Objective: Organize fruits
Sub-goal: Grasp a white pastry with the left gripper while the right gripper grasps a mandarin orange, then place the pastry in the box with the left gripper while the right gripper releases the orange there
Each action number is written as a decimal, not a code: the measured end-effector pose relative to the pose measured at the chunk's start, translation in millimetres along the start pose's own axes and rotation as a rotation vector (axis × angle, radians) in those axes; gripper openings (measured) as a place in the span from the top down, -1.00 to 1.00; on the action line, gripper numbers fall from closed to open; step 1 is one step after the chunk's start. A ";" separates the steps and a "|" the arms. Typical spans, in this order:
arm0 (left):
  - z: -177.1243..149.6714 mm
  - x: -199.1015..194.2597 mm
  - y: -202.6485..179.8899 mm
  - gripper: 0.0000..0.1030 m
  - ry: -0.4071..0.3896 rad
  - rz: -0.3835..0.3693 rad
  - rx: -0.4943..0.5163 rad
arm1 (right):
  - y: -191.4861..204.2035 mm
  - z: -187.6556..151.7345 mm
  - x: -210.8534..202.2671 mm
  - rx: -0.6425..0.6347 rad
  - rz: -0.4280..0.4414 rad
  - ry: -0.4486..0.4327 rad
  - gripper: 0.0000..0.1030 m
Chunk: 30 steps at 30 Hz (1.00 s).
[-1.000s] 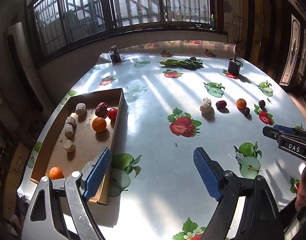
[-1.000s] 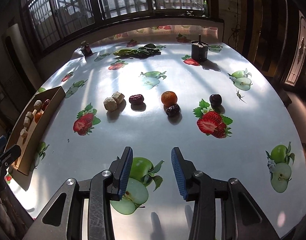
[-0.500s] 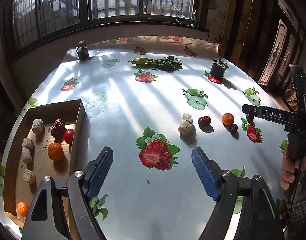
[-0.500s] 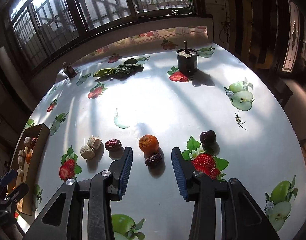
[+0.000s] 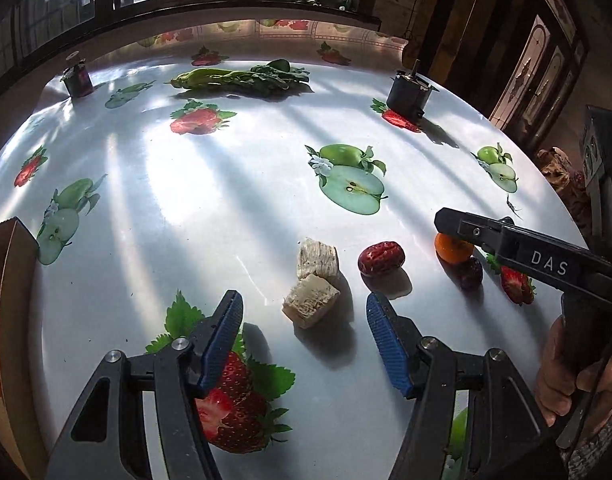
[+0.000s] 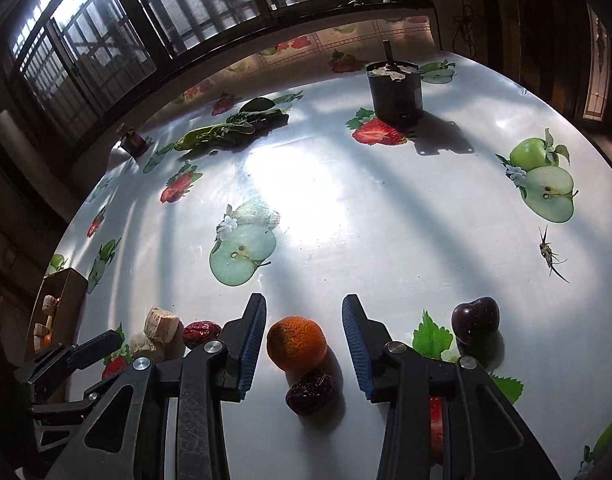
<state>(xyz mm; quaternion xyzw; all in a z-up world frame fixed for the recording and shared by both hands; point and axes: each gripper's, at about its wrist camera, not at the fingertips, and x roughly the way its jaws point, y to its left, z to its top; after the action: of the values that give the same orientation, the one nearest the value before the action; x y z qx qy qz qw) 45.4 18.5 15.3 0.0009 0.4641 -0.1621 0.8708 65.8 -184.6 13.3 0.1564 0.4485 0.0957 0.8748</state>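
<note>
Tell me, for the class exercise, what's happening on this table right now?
A person is sorting fruit with two handheld grippers. The right gripper is open around an orange, not yet closed, with a dark date just in front of it. The left gripper is open near two pale chunks, beside a red date. A dark plum waits on the table; the cardboard box already holds some pieces.

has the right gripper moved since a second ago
Yes. The right gripper moved forward across the table; the orange now sits between its open jaws.
</note>
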 end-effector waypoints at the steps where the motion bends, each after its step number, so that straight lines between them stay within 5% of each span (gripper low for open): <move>1: 0.1 2.1 -0.8 -0.21 0.000 0.005 0.002 | 1.1 -1.2 1.9 -0.009 -0.002 0.002 0.18; 7: -1.3 6.7 -7.5 0.48 -0.005 0.014 0.030 | 13.5 -8.0 8.1 -0.083 -0.034 0.013 0.18; 11: -4.3 1.1 -5.7 0.48 -0.007 0.006 0.014 | 17.8 -10.3 7.8 -0.113 -0.075 0.003 0.37; 20: -20.1 -56.7 8.3 0.48 -0.074 0.031 -0.023 | 27.6 -13.0 -9.7 -0.109 -0.042 -0.038 0.39; 30: -73.7 -149.9 88.9 0.48 -0.164 0.136 -0.183 | 125.1 -35.7 -69.3 -0.242 0.121 -0.073 0.38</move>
<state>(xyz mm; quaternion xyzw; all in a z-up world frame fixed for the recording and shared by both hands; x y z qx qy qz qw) -66.4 156.1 81.4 -0.0602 0.4031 -0.0592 0.9112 -6.8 -82.5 91.0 0.0798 0.3912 0.1959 0.8957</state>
